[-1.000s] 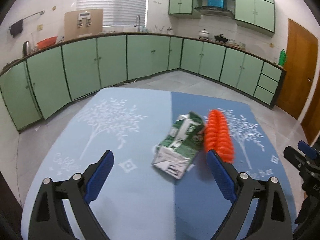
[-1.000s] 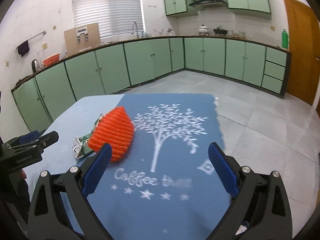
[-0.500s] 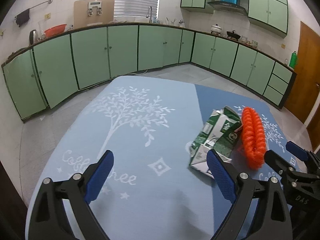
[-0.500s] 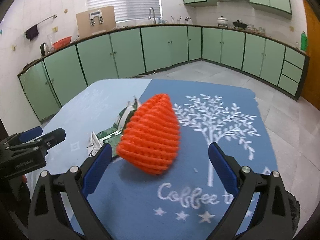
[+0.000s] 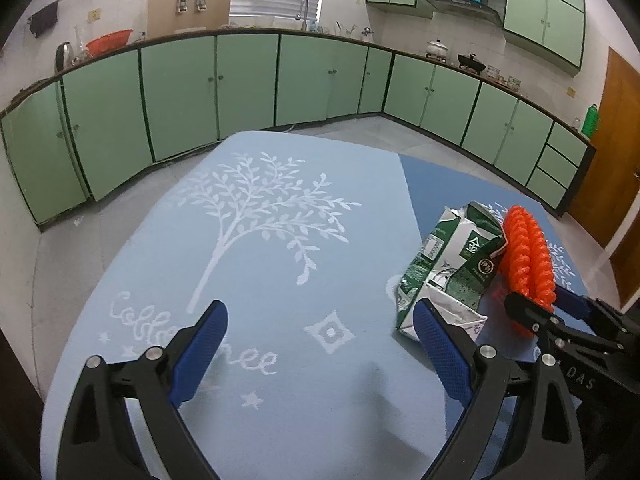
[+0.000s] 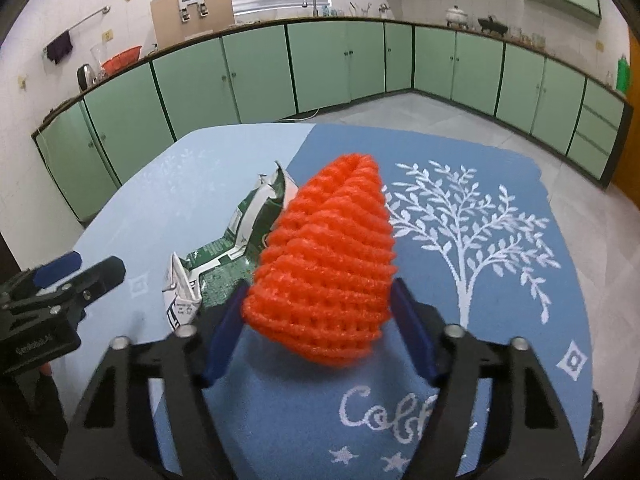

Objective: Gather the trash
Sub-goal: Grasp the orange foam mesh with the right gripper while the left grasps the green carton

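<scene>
An orange foam net [image 6: 328, 256] lies on the blue tablecloth [image 6: 500, 320], leaning on a crumpled green and white carton [image 6: 236, 236]. My right gripper [image 6: 320, 292] is closing its jaws around the net's near end, and both blue pads touch its sides. In the left wrist view the net [image 5: 524, 248] and carton [image 5: 448, 264] sit at the right, with the right gripper [image 5: 540, 304] gripping the net's near end. My left gripper [image 5: 320, 312] hangs open over bare cloth, its right finger just short of the carton. It also shows at the left [image 6: 80, 268].
The table stands in a kitchen with green cabinets [image 5: 248, 80] along the far walls and grey floor tiles [image 6: 440, 112] around it. The light blue half of the cloth [image 5: 260, 240] with the tree print lies to the left. A wooden door [image 5: 608, 152] is at the right.
The right gripper moved forward over the orange net and its jaws came in from wide open to the net's sides. The left gripper shifted a little nearer the table and stayed open.
</scene>
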The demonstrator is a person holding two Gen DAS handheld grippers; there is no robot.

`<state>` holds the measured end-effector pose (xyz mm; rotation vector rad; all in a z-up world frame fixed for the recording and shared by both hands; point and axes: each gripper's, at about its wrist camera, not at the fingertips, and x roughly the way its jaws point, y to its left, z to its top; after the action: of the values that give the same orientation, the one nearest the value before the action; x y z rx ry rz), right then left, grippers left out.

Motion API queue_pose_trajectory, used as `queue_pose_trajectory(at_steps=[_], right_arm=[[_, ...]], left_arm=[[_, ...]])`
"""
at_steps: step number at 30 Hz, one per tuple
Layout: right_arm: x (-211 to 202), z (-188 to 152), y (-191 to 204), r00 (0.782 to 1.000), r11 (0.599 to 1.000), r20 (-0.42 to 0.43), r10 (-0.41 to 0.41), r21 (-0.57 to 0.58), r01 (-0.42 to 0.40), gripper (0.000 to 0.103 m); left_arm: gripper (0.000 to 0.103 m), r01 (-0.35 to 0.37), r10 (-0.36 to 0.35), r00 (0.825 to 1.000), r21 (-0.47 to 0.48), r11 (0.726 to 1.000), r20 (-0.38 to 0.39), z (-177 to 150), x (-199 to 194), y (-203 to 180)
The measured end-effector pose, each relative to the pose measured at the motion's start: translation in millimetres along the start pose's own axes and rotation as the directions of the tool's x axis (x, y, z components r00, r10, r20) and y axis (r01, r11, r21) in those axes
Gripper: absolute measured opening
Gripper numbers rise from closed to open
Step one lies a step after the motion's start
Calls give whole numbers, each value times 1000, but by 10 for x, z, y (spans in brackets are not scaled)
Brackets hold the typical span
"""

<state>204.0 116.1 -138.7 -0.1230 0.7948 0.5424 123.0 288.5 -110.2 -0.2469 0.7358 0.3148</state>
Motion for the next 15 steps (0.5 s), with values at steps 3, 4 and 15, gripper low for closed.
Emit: queue_pose_trajectory(at_steps=[3, 4, 15], right_arm=[[-41, -8, -46, 1000, 1000, 13, 13, -7, -13, 37], [-58, -3, -66, 1000, 1000, 20, 13, -7, -13, 34], [-309, 60, -514, 994, 998, 95, -57, 22, 55, 25]], left_arm=[[92, 20, -20, 1000, 12, 1000, -8, -7, 45, -77], [92, 26, -25, 1000, 16, 1000, -10, -4, 55, -105], [92, 92, -91, 996, 55, 994, -12, 114, 162, -586]])
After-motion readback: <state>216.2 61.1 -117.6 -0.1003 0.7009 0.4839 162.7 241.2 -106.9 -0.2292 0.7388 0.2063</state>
